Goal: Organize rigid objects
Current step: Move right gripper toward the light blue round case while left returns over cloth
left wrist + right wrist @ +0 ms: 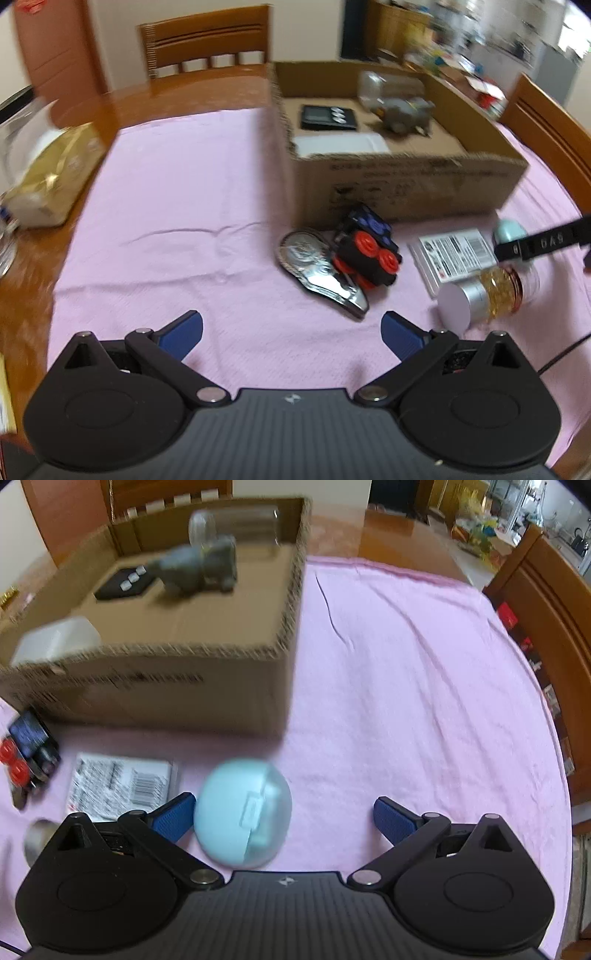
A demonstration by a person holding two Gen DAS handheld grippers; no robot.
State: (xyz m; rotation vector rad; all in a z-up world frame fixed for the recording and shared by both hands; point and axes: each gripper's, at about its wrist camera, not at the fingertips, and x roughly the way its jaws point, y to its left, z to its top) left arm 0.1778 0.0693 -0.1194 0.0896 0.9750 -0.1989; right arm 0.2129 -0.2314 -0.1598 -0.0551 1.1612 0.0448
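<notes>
A cardboard box (406,184) stands on the pink cloth and holds a black timer (328,117), a grey toy (404,112), a clear jar (373,86) and a white block (340,144). In front of it lie a silver plate (321,271), a black toy with red wheels (365,254), a barcode packet (456,254) and a jar of yellow beads (484,295). My left gripper (291,332) is open above bare cloth. My right gripper (284,819) is open around a pale blue round case (242,818), whose left side is beside the left finger. The box (166,698) is just behind.
A gold bag (55,173) lies at the table's left edge. Wooden chairs (207,40) stand behind and to the right (546,627). The right gripper's arm (543,243) reaches in over the blue case (509,230). Wide pink cloth (424,701) lies to the right of the box.
</notes>
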